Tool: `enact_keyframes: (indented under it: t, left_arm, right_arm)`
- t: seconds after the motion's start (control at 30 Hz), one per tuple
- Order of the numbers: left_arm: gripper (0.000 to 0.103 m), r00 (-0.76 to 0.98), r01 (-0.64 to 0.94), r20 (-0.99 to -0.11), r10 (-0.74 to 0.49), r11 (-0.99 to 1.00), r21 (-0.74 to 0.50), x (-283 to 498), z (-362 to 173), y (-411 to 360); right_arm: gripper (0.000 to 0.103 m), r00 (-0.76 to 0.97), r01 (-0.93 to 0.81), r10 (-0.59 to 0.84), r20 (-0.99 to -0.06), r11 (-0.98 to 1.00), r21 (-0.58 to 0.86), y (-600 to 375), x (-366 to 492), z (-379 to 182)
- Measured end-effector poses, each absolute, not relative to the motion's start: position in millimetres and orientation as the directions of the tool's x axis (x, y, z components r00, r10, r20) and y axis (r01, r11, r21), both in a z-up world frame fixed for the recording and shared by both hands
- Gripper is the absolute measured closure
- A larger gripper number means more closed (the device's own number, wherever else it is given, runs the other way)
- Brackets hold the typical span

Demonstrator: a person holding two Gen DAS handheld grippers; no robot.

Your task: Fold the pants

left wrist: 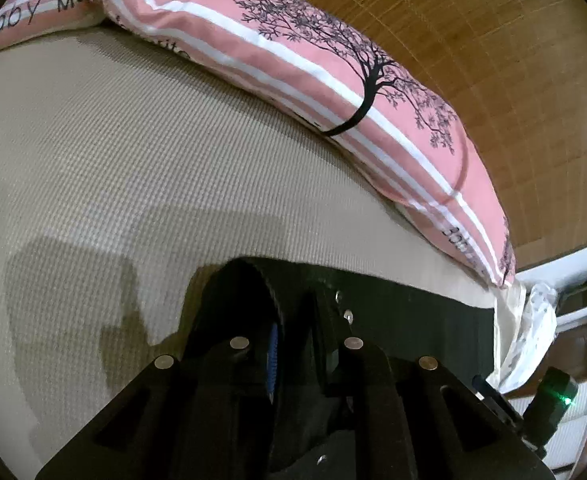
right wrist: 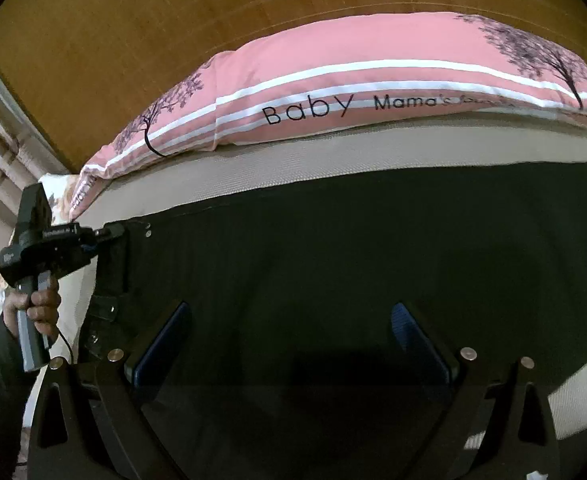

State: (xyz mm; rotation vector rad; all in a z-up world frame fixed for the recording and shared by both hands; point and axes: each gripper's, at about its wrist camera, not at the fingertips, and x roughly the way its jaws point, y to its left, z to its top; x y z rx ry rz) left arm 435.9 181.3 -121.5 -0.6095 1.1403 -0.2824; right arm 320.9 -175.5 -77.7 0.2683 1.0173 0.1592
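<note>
The left gripper (left wrist: 293,304) is clenched on the waistband edge of the dark flat-lying fabric pants (right wrist: 333,248), which lie spread on the beige woven mattress (left wrist: 113,168) before a pink striped tree-print pillow (right wrist: 353,80); the right gripper (right wrist: 291,332) hovers above them, fingers released wide

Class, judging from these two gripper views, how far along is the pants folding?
Done: the dark pants lie spread flat on the beige mattress.
In hand: the left gripper is shut on the waistband end; the right gripper hovers open over the fabric.
Left: no fold shows yet.
</note>
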Motion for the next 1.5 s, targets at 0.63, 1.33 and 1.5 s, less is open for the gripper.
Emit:
enact_keyframes:
  t: [0.63,1.33,1.5]
  left_arm:
    - [0.094,0.633,0.032,-0.613,-0.472,0.807,-0.589,390.9,-65.1,165.5]
    - [0.095,0.679,0.161,-0.512,-0.526,0.787,-0.595,353.8,-27.4,163.7]
    - [0.095,0.681,0.150,-0.518,-0.518,0.791,-0.594,354.2,-27.1,162.5]
  right_arm:
    - [0.004,0.386,-0.341,0.311,-0.868,0.923,0.179,-183.8,406.3,-81.7]
    - [0.040,0.051,-0.677,0.333,-0.942,0.705,0.212,-177.5,476.1,-107.7]
    - [0.048,0.043,-0.688,0.326,-0.944,0.695,0.208,-188.5,475.0,-116.7]
